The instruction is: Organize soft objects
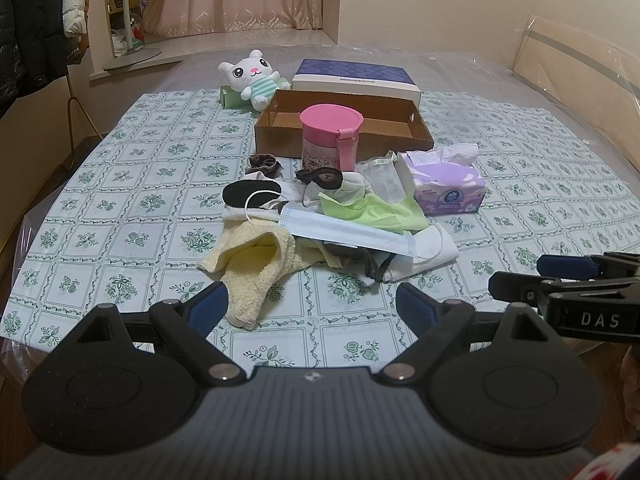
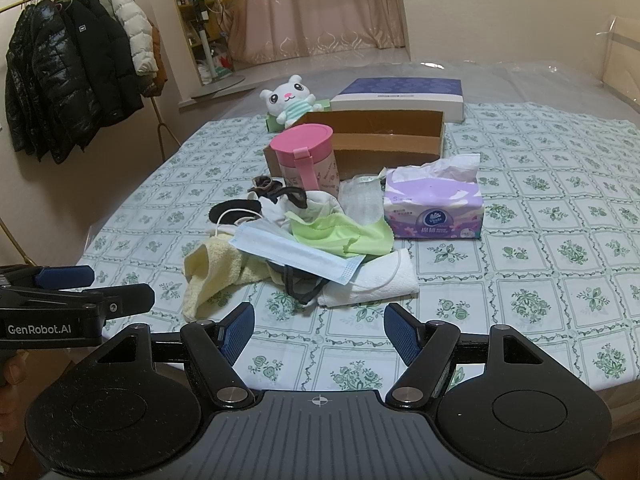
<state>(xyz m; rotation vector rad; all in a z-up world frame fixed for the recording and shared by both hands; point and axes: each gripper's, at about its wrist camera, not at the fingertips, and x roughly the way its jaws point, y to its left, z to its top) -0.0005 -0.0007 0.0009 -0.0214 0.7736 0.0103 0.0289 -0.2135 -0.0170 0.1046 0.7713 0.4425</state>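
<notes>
A heap of soft things lies mid-table: a yellow towel (image 1: 256,264) (image 2: 212,268), a blue face mask (image 1: 348,232) (image 2: 296,254), a green cloth (image 1: 376,210) (image 2: 340,234), a white cloth (image 1: 432,250) (image 2: 376,284), socks and a black eye mask (image 1: 250,192). An open cardboard box (image 1: 344,128) (image 2: 384,136) stands behind the heap. A white plush toy (image 1: 254,76) (image 2: 290,100) sits at the back. My left gripper (image 1: 312,304) (image 2: 116,286) is open and empty, just short of the towel. My right gripper (image 2: 318,328) (image 1: 516,276) is open and empty, near the white cloth.
A pink lidded jar (image 1: 330,136) stands in front of the box. A purple tissue pack (image 1: 444,182) (image 2: 434,208) and a clear plastic cup (image 1: 380,180) lie right of the heap. A blue-and-white box (image 1: 356,78) is at the back. Coats (image 2: 72,68) hang at left.
</notes>
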